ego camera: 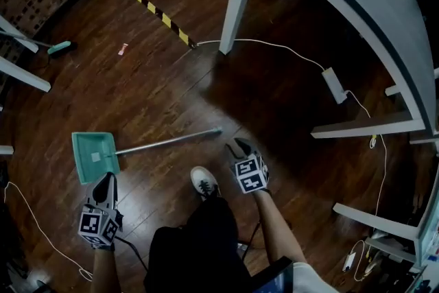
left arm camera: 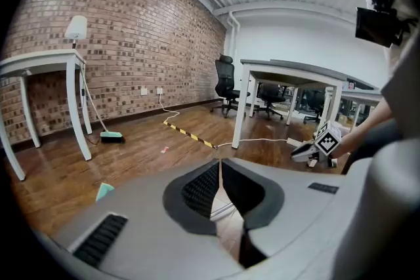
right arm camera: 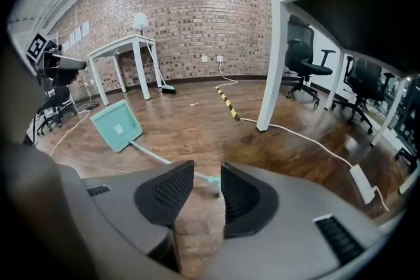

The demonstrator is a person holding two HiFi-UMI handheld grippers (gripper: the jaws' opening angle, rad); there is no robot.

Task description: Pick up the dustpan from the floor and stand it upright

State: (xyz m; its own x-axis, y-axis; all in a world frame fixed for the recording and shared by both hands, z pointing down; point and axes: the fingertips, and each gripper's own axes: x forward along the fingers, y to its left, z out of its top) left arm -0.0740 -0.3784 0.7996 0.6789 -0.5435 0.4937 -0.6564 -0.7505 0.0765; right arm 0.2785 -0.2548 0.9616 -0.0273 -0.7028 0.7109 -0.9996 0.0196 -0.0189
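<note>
Teal dustpan (ego camera: 95, 156) lies flat on wooden floor (ego camera: 171, 79), pan to left, long grey handle (ego camera: 168, 143) running right. Left gripper (ego camera: 105, 189) just below pan's near edge, apart from it; jaws closed together, nothing between. Right gripper (ego camera: 240, 145) near handle's far end, not touching; jaws apart, empty, handle tip (right arm camera: 213, 178) seen beyond gap in right gripper view. White shoe (ego camera: 204, 182) between grippers. Yellow-black tape strip (ego camera: 159, 15) farther off, by white table leg (ego camera: 236, 0).
</note>
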